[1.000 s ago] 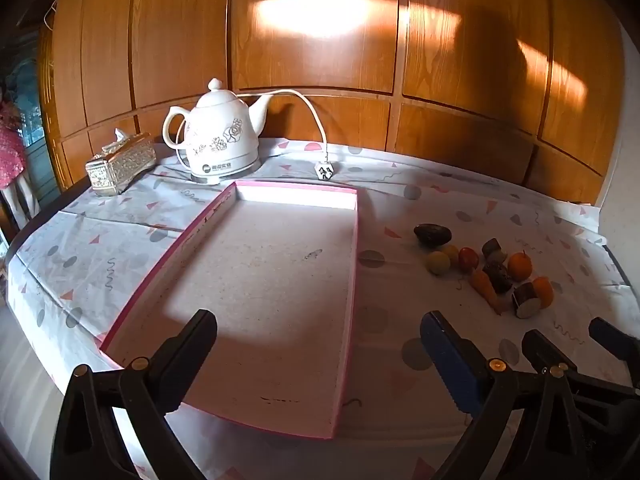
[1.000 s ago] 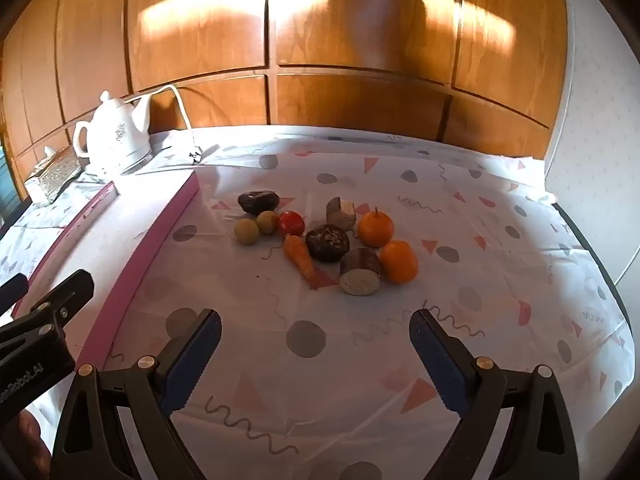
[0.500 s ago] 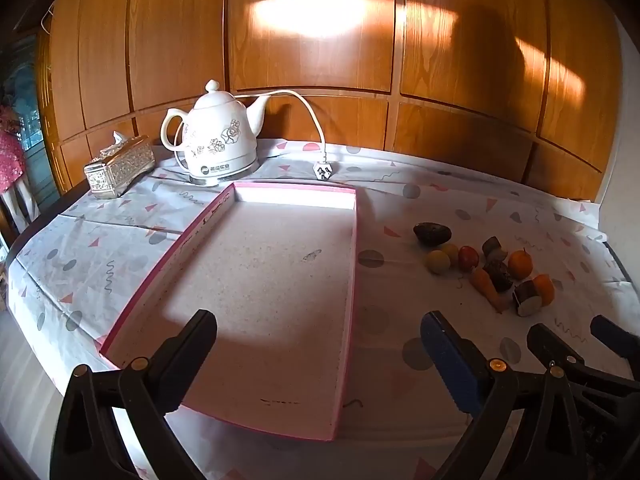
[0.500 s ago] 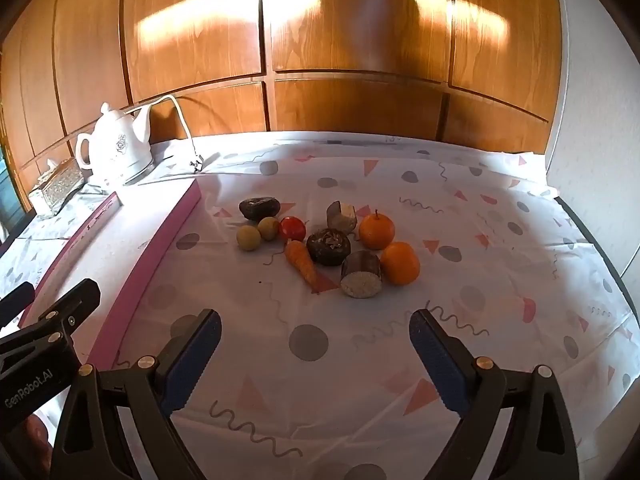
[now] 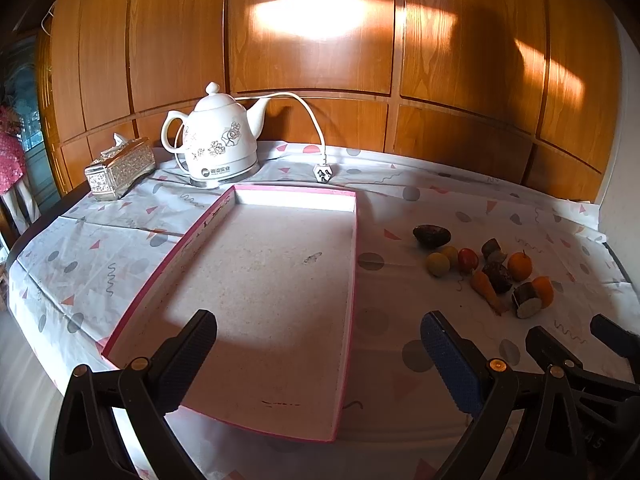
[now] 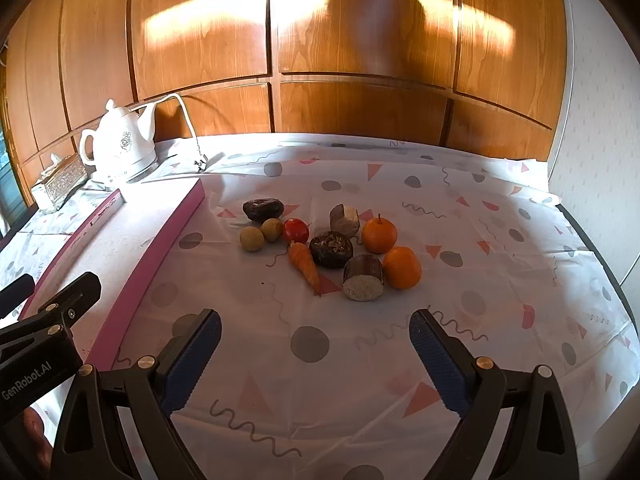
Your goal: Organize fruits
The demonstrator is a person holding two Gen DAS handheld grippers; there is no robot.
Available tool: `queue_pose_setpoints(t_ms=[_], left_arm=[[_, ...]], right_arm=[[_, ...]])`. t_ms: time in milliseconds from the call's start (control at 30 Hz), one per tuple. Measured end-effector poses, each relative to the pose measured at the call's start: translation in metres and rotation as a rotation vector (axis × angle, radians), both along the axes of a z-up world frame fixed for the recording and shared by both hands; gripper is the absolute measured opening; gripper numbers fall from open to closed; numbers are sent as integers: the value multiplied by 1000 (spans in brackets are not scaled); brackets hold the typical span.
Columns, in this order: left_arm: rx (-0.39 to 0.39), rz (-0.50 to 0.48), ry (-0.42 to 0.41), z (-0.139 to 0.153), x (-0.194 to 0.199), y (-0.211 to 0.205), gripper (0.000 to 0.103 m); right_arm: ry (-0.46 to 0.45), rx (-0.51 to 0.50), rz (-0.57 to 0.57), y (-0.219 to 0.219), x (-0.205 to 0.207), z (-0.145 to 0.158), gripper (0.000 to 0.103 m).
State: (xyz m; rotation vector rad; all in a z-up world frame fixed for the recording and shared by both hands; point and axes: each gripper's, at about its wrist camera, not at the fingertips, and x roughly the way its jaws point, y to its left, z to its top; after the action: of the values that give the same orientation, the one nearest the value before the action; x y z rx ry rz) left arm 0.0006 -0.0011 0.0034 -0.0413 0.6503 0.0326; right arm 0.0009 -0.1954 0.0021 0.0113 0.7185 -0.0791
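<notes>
Fruits (image 6: pixel 332 242) are seen clustered on the patterned tablecloth (image 6: pixel 460 360), to the right of a pink-rimmed tray (image 5: pixel 352 280) and apart from it. In the right wrist view the pieces can be told apart: a dark avocado-like fruit (image 6: pixel 263 209) at the far left, two small yellowish balls (image 6: pixel 252 239) just beside a red tomato (image 6: pixel 296 230), a carrot (image 6: pixel 306 264) lying against a dark round piece (image 6: pixel 331 249), two oranges (image 6: pixel 379 234) on the right, and a cut dark cylinder (image 6: pixel 363 278) touching the nearer orange. The right gripper (image 6: pixel 314 344) is held with its jaws wide apart and nothing between them, short of the cluster. Only the tray's outer wall is shown in that view; its bare speckled floor is shown in the left wrist view alone, where the left gripper (image 5: pixel 318 340) is also spread wide and holds nothing, above the tray's near end. A white flowered electric kettle (image 5: pixel 218 140), its cord and unplugged plug (image 5: pixel 323 172), and a silver tissue box (image 5: pixel 120 168) are seen behind the tray, against wood panelling (image 5: pixel 312 40).
</notes>
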Motion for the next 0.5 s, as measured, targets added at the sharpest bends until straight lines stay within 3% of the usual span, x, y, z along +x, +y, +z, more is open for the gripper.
queue_pose_setpoints(t_ms=[500], left_arm=[[-2,-7,4,0,-1,-3,102]], right_arm=[[-1,6,-3,-3,1,0,97]])
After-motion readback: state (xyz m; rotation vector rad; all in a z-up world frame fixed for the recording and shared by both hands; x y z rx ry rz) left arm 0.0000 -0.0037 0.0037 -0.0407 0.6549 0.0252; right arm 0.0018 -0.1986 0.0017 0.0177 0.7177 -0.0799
